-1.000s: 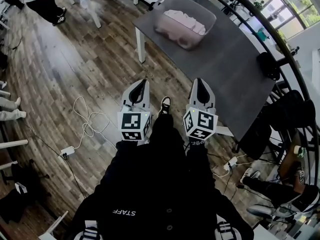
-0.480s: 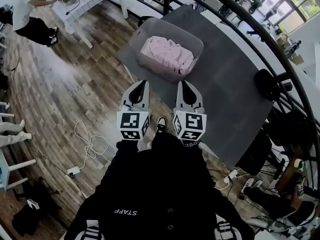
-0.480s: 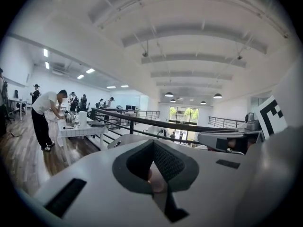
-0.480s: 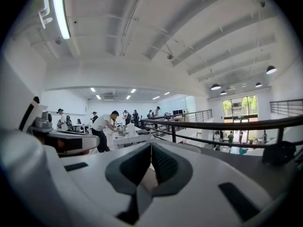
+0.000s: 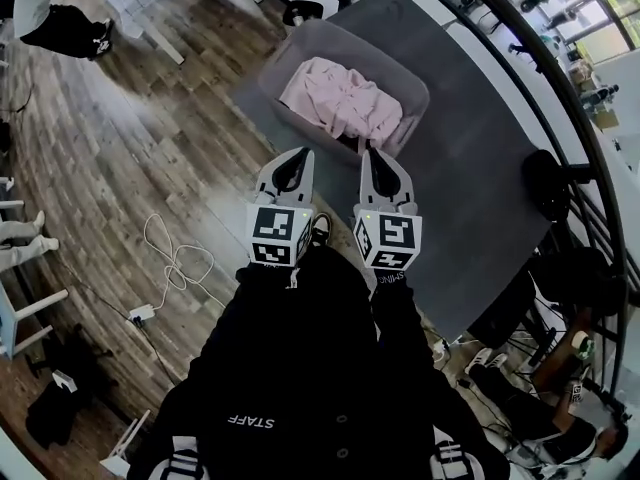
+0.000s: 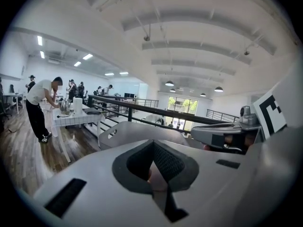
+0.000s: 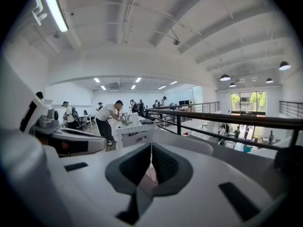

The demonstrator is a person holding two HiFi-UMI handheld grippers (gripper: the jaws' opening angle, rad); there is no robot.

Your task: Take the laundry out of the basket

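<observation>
APPROACH | I am drawing nearer; basket (image 5: 272, 73) on counter (image 5: 480, 158) now lying just ahead | left tool (image 5: 296, 163), right tool (image 5: 376, 165) both staying closed, empty | laundry (image 5: 345, 103) sitting inside basket, awaiting grasp

Two grippers show: the left gripper (image 5: 303, 156) and the right gripper (image 5: 373, 156). Each carries one cube with square markers, so there are two, the left marker cube (image 5: 275, 236) and the right marker cube (image 5: 388, 240). There is one grey desk (image 5: 470, 138). On it stands one basket (image 5: 275, 73), holding one heap of pink laundry (image 5: 345, 98); the number of pieces in the heap cannot be told. One black object (image 5: 545, 183) lies near the desk's right edge. The wooden floor bears one looped white cable (image 5: 175, 263) and one white power block (image 5: 140, 314). One shoe (image 5: 320, 228) shows between the grippers. One white table (image 6: 78, 119) has one person in a white top (image 6: 41, 100) bent over it; the figures farther back are too small to count.
</observation>
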